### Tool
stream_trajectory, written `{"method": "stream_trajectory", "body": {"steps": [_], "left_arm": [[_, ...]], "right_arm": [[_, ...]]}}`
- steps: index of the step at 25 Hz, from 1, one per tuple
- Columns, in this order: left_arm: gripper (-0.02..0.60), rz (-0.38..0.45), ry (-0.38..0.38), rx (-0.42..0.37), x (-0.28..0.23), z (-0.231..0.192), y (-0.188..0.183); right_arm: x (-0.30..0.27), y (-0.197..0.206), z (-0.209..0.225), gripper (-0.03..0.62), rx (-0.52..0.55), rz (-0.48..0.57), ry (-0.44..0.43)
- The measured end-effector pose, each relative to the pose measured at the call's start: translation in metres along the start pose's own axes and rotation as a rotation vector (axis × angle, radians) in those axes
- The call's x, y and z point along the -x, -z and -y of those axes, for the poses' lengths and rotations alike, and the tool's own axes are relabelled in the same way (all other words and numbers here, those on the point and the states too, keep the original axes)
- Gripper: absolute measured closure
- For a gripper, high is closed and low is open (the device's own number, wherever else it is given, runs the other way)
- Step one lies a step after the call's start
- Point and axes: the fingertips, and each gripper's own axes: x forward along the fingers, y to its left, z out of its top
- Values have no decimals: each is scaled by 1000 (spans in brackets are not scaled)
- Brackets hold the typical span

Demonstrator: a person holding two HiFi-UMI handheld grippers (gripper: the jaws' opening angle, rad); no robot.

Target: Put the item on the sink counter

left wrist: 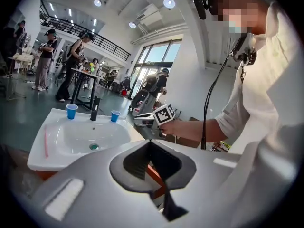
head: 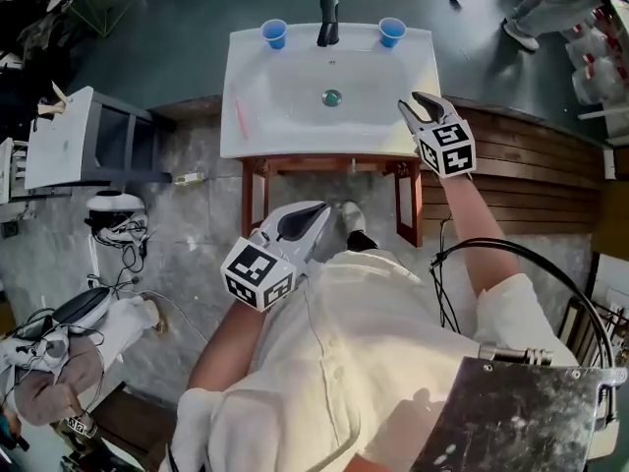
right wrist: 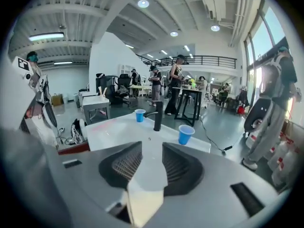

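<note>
1. Between the jaws of the right gripper: nothing, spread wide at the edge of the sink counter.
2. Left gripper pinched together, empty.
3. Blue cup upright right of the faucet; placing apparently finished.
4. Next: backing clear without knocking it.

Looks steeply down from the head, well above the sink. From the left tool, faces it from before its front edge. From the right tool, looks closely across it toward the faucet, common to all.
</note>
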Motion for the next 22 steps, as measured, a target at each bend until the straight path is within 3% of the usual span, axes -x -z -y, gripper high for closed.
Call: {"method": "stream_trajectory", "body": {"steps": [10, 22], "left_arm": [[575, -22, -115, 16, -65, -33, -28], [575, -35, -167, 73, -82, -59, -33]], "right_arm": [[-109, -21, 90, 473, 244, -72, -100], [-196, -6, 111, 474, 526, -244, -194]]}}
